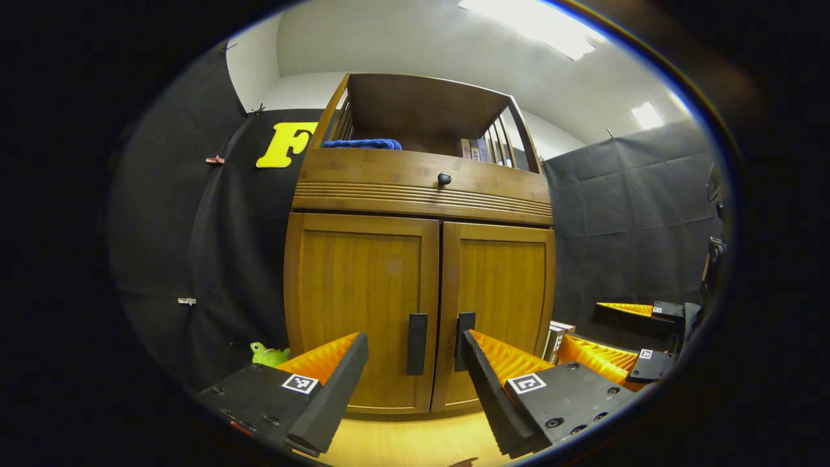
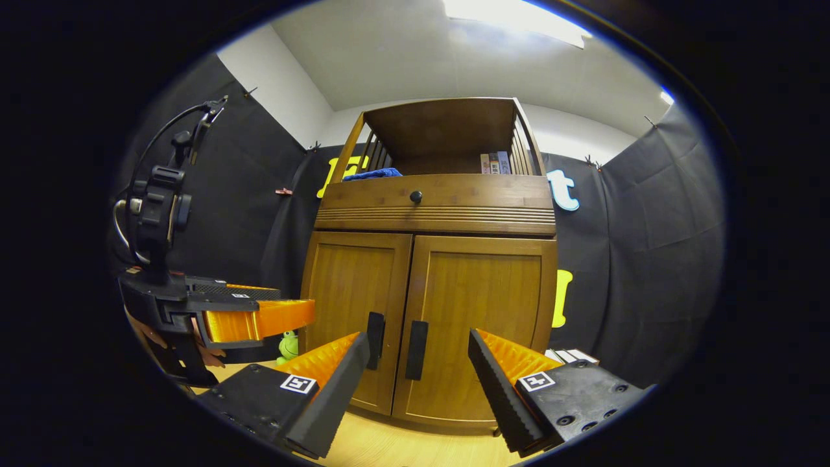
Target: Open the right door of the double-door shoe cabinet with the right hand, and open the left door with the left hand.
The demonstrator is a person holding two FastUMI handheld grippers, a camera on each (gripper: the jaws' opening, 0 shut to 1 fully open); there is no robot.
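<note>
A brown wooden shoe cabinet [image 1: 421, 194] [image 2: 434, 207] stands ahead with both doors closed. Its left door [image 1: 363, 305] [image 2: 353, 305] and right door [image 1: 502, 298] [image 2: 476, 318] each carry a dark vertical handle by the centre seam: left handle [image 1: 417, 344] [image 2: 375, 340], right handle [image 1: 464, 331] [image 2: 416, 350]. My left gripper [image 1: 414, 350] is open, a short way in front of the handles. My right gripper [image 2: 418, 353] is open too, its gap framing the handles from a distance. In the left gripper view the right gripper [image 1: 616, 337] shows at the lower right; in the right gripper view the left gripper [image 2: 259, 318] shows at the left.
A drawer with a round knob [image 1: 444, 178] sits above the doors. The open shelf on top holds a blue cloth [image 1: 363, 144] and books [image 1: 476, 150]. A green toy [image 1: 268, 355] lies on the floor left of the cabinet, boxes [image 1: 557, 337] to its right. Light wooden floor [image 1: 402, 441] lies below.
</note>
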